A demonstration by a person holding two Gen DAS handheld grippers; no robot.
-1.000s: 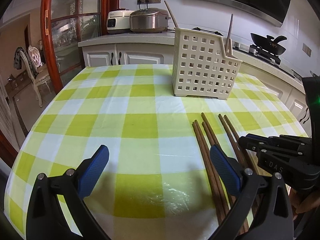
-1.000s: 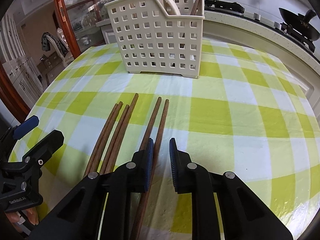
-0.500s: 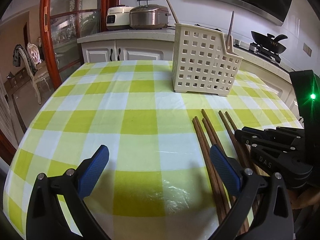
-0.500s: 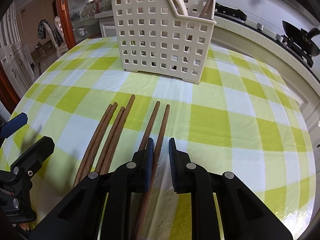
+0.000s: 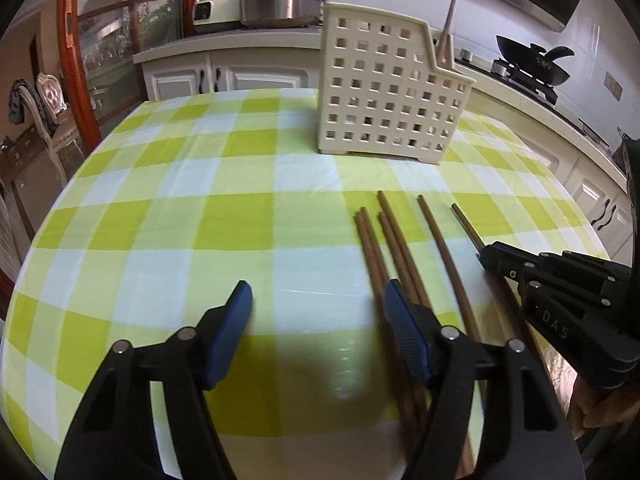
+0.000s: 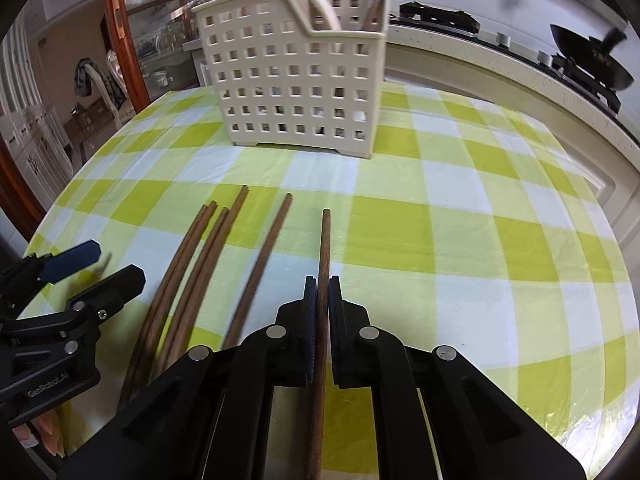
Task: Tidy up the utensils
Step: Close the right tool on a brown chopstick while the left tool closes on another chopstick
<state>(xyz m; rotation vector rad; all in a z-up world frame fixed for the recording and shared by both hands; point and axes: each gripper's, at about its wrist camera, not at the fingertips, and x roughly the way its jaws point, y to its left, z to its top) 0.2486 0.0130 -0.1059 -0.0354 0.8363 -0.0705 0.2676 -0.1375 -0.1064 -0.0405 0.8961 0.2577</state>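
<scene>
Several brown wooden chopsticks (image 6: 192,272) lie side by side on the green checked tablecloth (image 6: 440,240). My right gripper (image 6: 322,292) is shut on one chopstick (image 6: 325,240), the rightmost, which points toward the cream perforated utensil basket (image 6: 296,80). The basket holds a chopstick and a pale utensil. My left gripper (image 5: 318,304) is open and empty, low over the cloth, its right finger over the left chopsticks (image 5: 376,248). The basket also shows in the left wrist view (image 5: 384,92), as does the right gripper (image 5: 486,254).
A kitchen counter (image 5: 532,104) with a wok on a stove curves behind the table to the right. Rice cookers (image 5: 276,4) stand on the counter behind the basket. A glass cabinet and a chair are at the left.
My right gripper has closed on the rightmost chopstick, which now lies apart from its neighbour. My left gripper has narrowed a little and shifted toward the chopsticks.
</scene>
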